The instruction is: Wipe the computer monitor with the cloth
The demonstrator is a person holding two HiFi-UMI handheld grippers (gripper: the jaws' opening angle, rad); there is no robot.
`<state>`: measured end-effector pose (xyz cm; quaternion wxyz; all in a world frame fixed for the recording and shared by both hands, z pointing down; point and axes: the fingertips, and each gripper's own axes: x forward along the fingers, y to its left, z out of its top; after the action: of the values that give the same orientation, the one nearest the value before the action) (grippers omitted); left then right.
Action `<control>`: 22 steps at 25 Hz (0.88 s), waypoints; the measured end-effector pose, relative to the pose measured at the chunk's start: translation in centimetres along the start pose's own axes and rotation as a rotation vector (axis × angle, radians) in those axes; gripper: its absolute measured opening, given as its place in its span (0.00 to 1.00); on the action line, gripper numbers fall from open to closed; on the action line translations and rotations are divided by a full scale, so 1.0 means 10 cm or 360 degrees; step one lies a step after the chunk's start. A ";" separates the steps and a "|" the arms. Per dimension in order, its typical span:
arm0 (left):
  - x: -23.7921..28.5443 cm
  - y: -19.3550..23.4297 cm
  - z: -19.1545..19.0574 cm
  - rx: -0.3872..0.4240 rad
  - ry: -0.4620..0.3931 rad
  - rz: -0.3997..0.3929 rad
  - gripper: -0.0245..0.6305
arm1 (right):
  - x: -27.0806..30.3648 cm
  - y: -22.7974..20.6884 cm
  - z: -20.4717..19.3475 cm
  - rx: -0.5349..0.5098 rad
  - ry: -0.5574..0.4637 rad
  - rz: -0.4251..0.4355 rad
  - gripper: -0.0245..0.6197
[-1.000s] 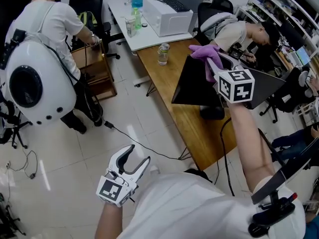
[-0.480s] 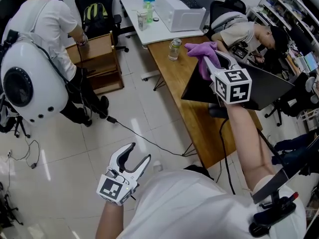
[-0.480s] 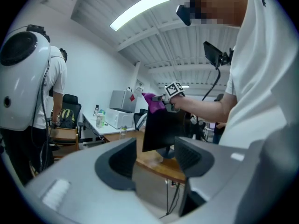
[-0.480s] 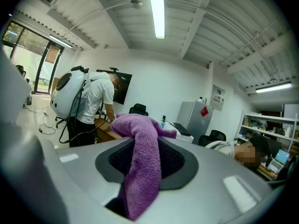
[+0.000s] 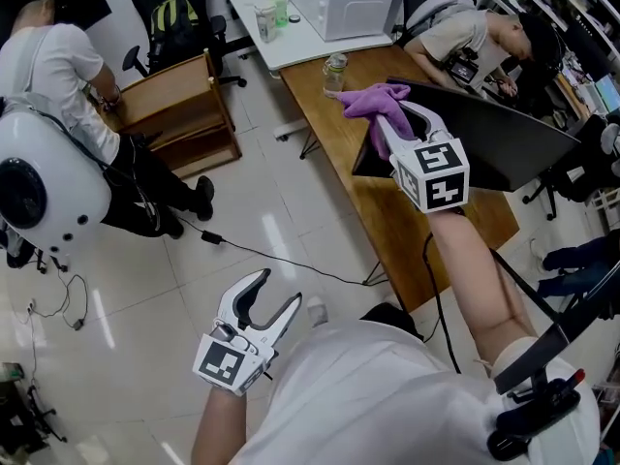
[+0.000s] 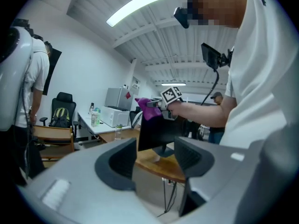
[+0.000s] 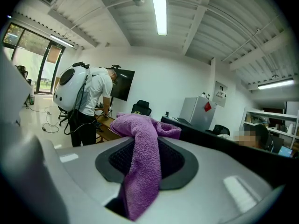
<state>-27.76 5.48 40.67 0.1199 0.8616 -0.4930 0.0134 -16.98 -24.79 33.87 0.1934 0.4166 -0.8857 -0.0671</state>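
Observation:
A black computer monitor [image 5: 504, 143] stands on the wooden desk [image 5: 387, 211], its back toward me. My right gripper [image 5: 387, 124] is shut on a purple cloth [image 5: 373, 105] and holds it at the monitor's top left edge. In the right gripper view the cloth [image 7: 142, 153] hangs down between the pads, with the monitor's top edge [image 7: 219, 146] running off to the right. My left gripper [image 5: 269, 303] hangs low over the floor, open and empty. From the left gripper view I see the monitor [image 6: 156, 132] and the cloth [image 6: 147, 108] beyond the open jaws.
A clear jar [image 5: 334, 71] stands at the desk's far end. Behind it a white table [image 5: 291, 37] carries a white box [image 5: 344, 8] and bottles. A person with a white backpack [image 5: 48, 192] bends at the left. Another person [image 5: 475, 32] leans on the desk. A cable [image 5: 281, 260] crosses the floor.
My right gripper with the cloth has slid left along the monitor's top edge toward its left corner. The view has shifted with my head. The left gripper has hardly moved.

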 end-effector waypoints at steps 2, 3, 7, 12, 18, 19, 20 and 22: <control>0.02 -0.04 0.00 0.0000 0.0017 -0.0014 0.45 | 0.04 0.07 -0.16 0.0021 0.0034 0.0017 0.24; 0.02 -0.05 -0.02 0.0006 0.0034 -0.0023 0.45 | 0.06 0.11 -0.25 0.0033 0.0052 0.0025 0.24; 0.00 -0.08 -0.07 0.0016 0.0081 -0.0045 0.45 | 0.17 0.24 -0.62 0.0077 0.0134 0.0050 0.24; -0.03 -0.08 -0.09 -0.0004 0.0136 -0.0040 0.45 | 0.36 0.41 -1.12 0.0129 0.0240 0.0075 0.24; 0.01 -0.10 -0.15 0.0000 0.0199 -0.0067 0.45 | 0.51 0.64 -1.65 0.0152 0.0336 0.0123 0.24; 0.01 -0.09 -0.16 0.0002 0.0212 -0.0073 0.45 | 0.52 0.69 -1.71 0.0167 0.0360 0.0133 0.24; 0.03 -0.09 -0.15 0.0001 0.0219 -0.0077 0.45 | 0.53 0.74 -1.77 0.0178 0.0384 0.0143 0.24; 0.10 -0.11 -0.10 -0.0015 0.0217 -0.0077 0.45 | 0.55 0.82 -1.95 0.0187 0.0433 0.0168 0.24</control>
<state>-26.26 5.41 41.61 0.1575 0.8699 -0.4627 0.0667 -18.23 -22.91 55.62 0.2902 0.3854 -0.8744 0.0522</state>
